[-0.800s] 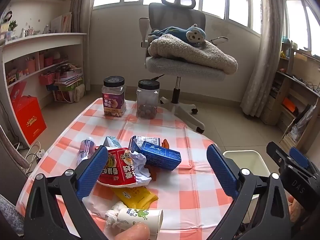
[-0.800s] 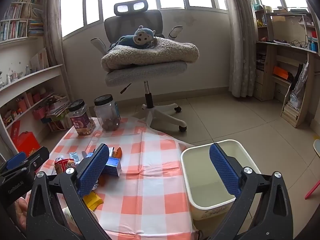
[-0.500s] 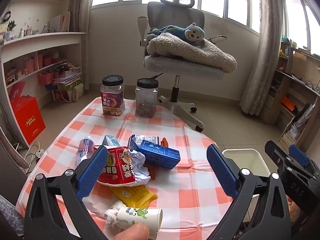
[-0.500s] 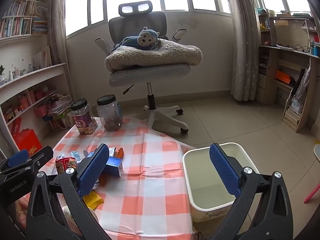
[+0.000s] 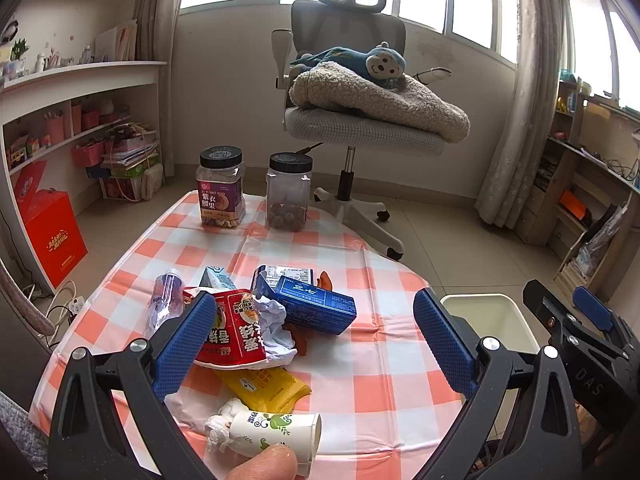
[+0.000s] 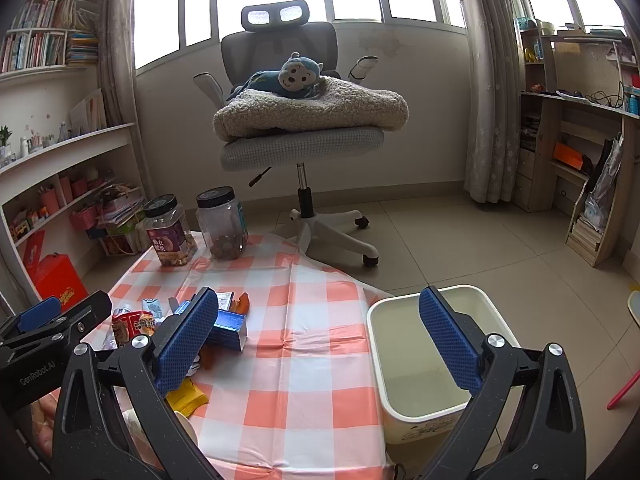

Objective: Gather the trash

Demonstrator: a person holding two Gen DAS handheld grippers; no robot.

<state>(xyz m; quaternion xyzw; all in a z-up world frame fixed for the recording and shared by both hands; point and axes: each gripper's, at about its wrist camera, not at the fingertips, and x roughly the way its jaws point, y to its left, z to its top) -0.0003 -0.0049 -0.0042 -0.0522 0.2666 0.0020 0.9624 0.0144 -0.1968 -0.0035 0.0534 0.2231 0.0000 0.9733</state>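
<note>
Trash lies in a heap on the checked tablecloth [image 5: 360, 376]: a red snack bag [image 5: 236, 330], crumpled white paper [image 5: 276, 320], a blue box [image 5: 316, 304], a yellow wrapper [image 5: 264, 388], a paper cup [image 5: 276, 434] on its side, and a small plastic bottle [image 5: 164, 300]. My left gripper [image 5: 312, 344] is open and empty above the heap. My right gripper [image 6: 318, 338] is open and empty, held over the table edge beside the white bin [image 6: 404, 392]. The bin [image 5: 486, 320] stands on the floor right of the table and looks empty.
Two black-lidded jars [image 5: 221, 186] [image 5: 289, 192] stand at the table's far edge. A grey office chair [image 5: 352, 128] with a blanket and toy monkey is behind. Shelves line the left wall [image 5: 60, 120] and the right wall [image 6: 580, 160]. A red box [image 5: 50, 228] stands on the floor.
Both grippers have shifted slightly; the view has drifted a little. Both stay open and empty, and the trash has not moved.
</note>
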